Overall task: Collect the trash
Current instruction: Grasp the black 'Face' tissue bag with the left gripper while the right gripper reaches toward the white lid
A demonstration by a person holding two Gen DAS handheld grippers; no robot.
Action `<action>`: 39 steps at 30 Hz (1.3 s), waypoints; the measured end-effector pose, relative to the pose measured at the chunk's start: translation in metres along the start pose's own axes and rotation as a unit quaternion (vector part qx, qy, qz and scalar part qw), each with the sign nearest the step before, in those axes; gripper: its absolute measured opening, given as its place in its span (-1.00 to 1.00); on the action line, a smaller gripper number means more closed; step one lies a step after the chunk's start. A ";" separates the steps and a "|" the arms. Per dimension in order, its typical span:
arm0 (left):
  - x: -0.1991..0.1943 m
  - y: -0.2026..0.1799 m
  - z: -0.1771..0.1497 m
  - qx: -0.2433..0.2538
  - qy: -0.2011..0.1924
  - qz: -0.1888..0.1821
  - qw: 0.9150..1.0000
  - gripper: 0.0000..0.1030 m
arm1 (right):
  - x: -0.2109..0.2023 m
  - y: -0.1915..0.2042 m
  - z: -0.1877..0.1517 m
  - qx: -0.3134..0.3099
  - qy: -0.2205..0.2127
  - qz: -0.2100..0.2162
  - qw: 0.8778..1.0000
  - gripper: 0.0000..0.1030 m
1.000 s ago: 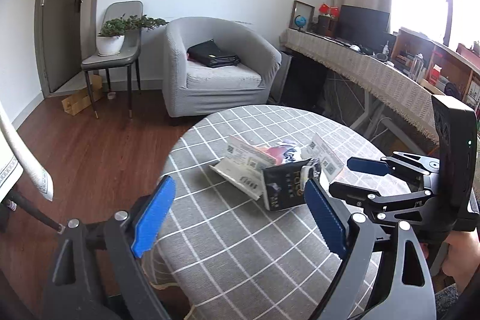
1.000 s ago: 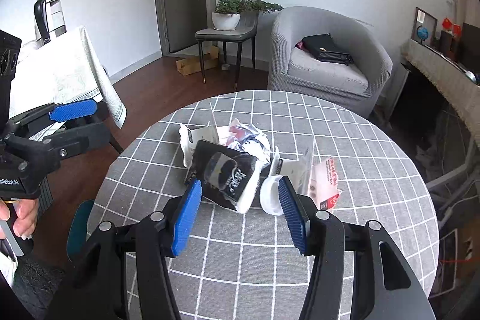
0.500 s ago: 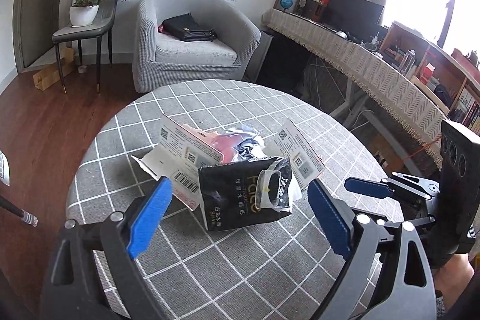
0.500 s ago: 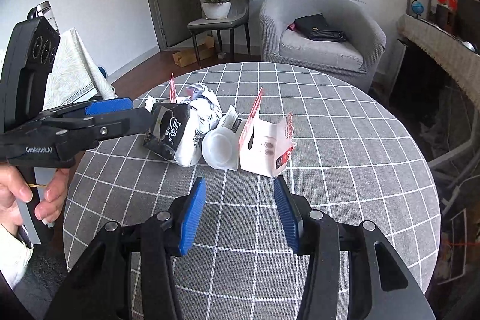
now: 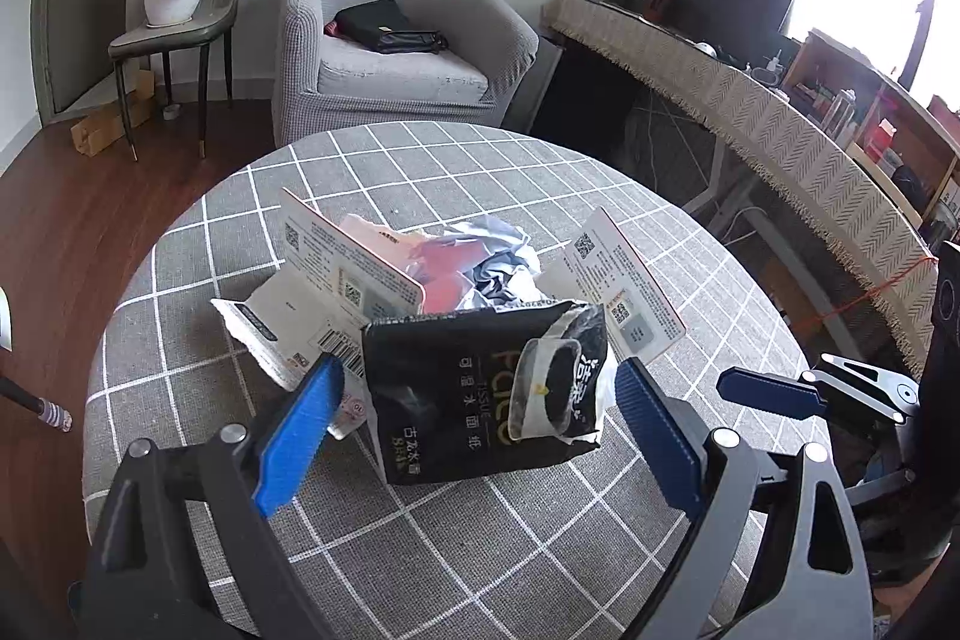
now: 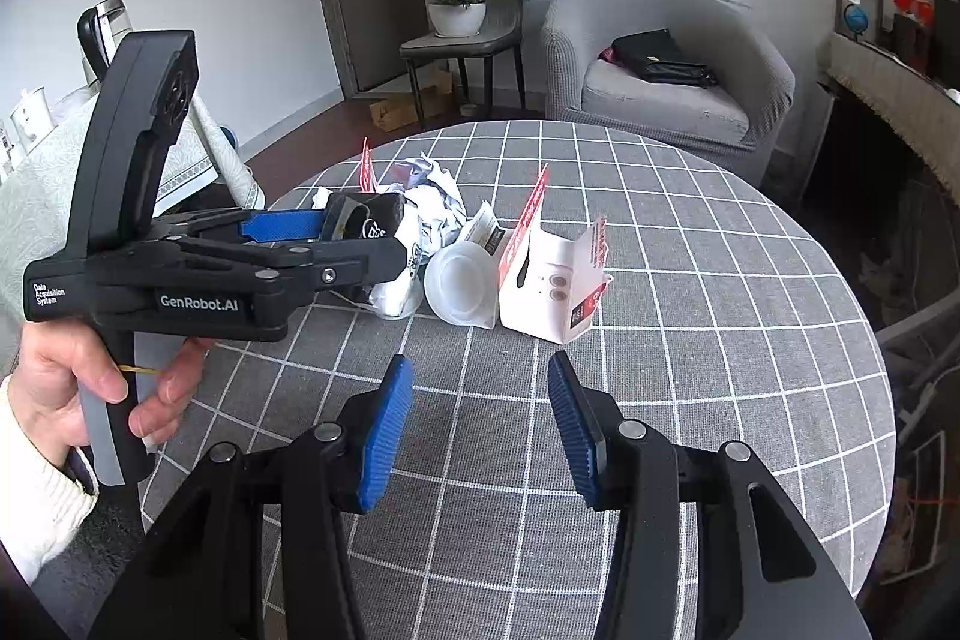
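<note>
A: What is changing over this last second?

B: The left tool (image 5: 474,412) is closing in on the black tissue pack (image 5: 486,388). A second ago the pack was sitting small and off to the right between its blue pads; now it is filling the gap at lower centre of the left wrist view, with the pads spread wide on either side and not touching it.

A: So nothing is being held yet?

B: Nothing. The left tool is released, and the pack is lying on the checked worktop (image 5: 540,550) at the front of the trash heap. I judge the first pick is about to start, since every piece is still sitting there.

A: And the right tool?

B: The right tool (image 6: 480,424) is hanging lower centre in its own view, jaws apart and empty. It is pulling back: a second ago its pads were framing the pack and the white plastic cup (image 6: 459,292), and now bare cloth is showing between them and the heap.

A: How is the left hand posing?

B: The left hand (image 6: 90,388) is gripping the handle at the lower left of the right wrist view, holding the tool level and pointing it rightward at the pack. The torn white carton (image 6: 555,289) is standing just right of the cup.
</note>
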State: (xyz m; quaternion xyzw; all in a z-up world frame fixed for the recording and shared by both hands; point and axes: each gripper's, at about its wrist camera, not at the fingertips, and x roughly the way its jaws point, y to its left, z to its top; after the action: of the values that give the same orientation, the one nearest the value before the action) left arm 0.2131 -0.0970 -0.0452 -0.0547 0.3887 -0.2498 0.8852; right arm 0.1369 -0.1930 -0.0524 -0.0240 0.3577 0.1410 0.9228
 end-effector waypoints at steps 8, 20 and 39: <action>-0.005 0.009 0.001 -0.007 0.001 0.008 1.000 0.34 | 0.016 0.018 0.009 -0.032 0.007 0.000 0.999 -0.35; -0.042 0.013 0.001 0.007 -0.015 -0.025 1.000 0.35 | 0.031 0.025 0.024 -0.035 0.003 -0.026 0.999 -0.53; -0.094 0.073 -0.007 -0.025 -0.033 0.007 0.999 0.35 | 0.056 0.042 0.038 -0.034 0.019 -0.088 0.995 -0.84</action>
State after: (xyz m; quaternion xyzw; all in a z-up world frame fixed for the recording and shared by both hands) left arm 0.1835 0.0123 -0.0088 -0.0825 0.3658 -0.2323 0.8975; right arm 0.1894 -0.1339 -0.0593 -0.0890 0.3670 0.0709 0.9232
